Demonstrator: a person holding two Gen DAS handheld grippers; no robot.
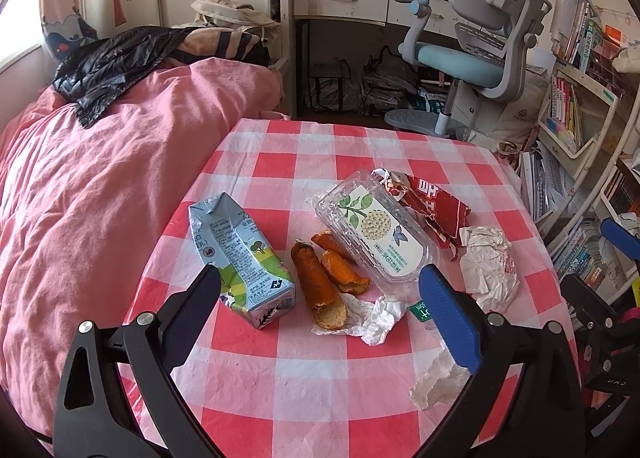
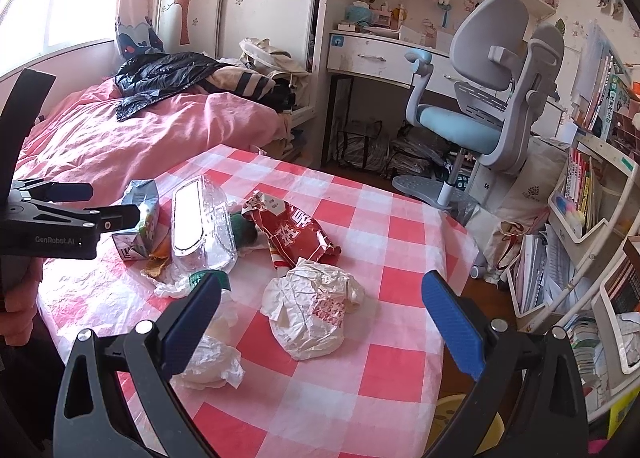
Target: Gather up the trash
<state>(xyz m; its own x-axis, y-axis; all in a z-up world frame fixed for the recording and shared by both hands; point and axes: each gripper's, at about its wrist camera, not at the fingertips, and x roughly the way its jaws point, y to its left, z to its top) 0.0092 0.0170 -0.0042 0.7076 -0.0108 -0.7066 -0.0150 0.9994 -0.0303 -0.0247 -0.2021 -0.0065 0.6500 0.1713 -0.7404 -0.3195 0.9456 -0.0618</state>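
Jaws spread wide and empty on both the left gripper point(image 1: 320, 306) and right gripper point(image 2: 320, 314), collection seems not yet begun: the milk carton point(image 1: 240, 258), peels point(image 1: 324, 278) and crumpled wrapper point(image 2: 312, 310) lie mid-worktop point(image 1: 304, 374), so next comes lowering onto one piece.

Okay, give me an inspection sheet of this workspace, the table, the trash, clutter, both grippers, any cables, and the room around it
Surface: table under red-and-white checked cloth, wrinkled.
Job's things: milk carton lying on its side; orange peels; clear plastic box; red snack wrapper; crumpled paper wrapper; white tissues.
Clutter: nothing seen beyond the trash.
Grippers: left gripper open, empty; right gripper open, empty.
Cables: nothing seen.
Surroundings: bed with pink quilt, desk chair, bookshelf.
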